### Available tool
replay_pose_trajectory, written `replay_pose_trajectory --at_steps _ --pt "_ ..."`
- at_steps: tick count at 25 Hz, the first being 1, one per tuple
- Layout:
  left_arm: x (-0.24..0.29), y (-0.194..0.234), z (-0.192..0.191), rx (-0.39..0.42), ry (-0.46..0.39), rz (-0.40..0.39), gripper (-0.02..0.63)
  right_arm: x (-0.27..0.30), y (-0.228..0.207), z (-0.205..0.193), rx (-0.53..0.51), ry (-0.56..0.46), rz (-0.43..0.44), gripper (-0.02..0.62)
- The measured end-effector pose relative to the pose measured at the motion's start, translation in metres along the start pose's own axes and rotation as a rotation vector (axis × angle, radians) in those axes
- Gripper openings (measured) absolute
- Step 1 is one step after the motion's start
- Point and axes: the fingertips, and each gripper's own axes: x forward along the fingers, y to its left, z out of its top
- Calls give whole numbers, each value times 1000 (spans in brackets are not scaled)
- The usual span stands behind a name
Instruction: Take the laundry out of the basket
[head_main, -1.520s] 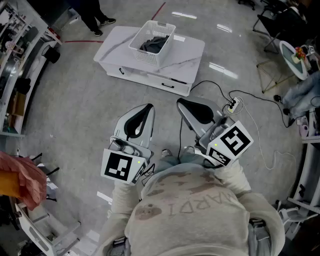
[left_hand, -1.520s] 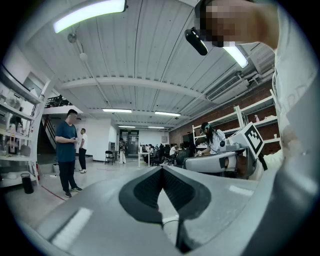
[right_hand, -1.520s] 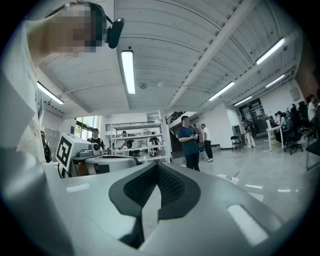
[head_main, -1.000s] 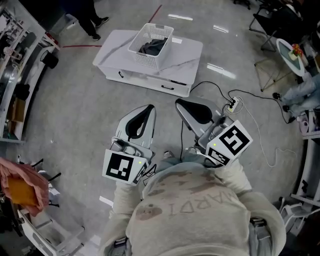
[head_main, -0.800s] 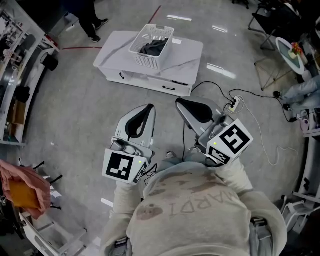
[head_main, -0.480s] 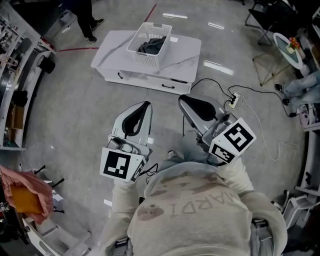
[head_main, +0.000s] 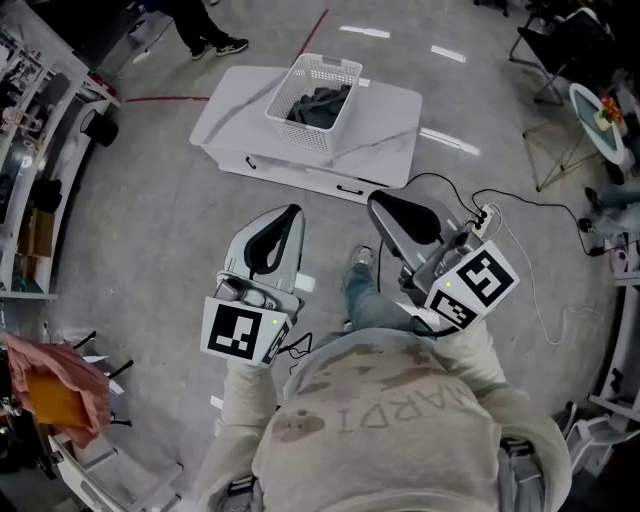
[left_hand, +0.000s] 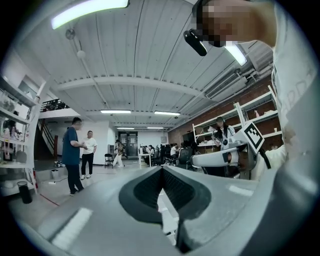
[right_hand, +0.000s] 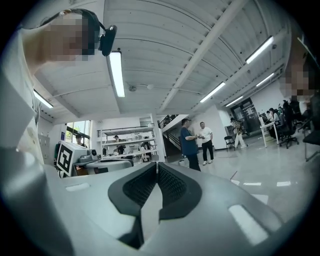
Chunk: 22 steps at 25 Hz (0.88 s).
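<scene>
Grippers sit close to the person's chest. The left gripper (head_main: 292, 215) and right gripper (head_main: 384, 204) each have jaws pressed tip to tip, with nothing between them. Farther ahead, well apart from both, the basket (head_main: 298, 133) stands on a low white table (head_main: 395, 112), with dark laundry (head_main: 320, 104) heaped inside. Assessment: the reach has not begun. Recommend closing in, parting the jaws above the rim, then pinching a raised fold.

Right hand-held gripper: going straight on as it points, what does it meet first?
Nothing near: the right hand-held gripper seems to aim level over open grey floor toward far white shelving; depth unclear.
</scene>
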Motion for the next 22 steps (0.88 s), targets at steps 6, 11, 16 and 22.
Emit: replay_pose_trajectory --at_steps 6,11,16,22 --pt "62 60 11 3 -18 13 0 67 -62 26 -13 -25 32 37" --pt "115 101 17 -9 -15 37 0 108 -113 44 -19 -24 59 37" --pt "158 128 21 -6 -22 41 0 134 -155 53 -21 -35 70 37" --pt "187 143 20 -34 -6 26 0 148 -180 54 -15 -31 64 37"
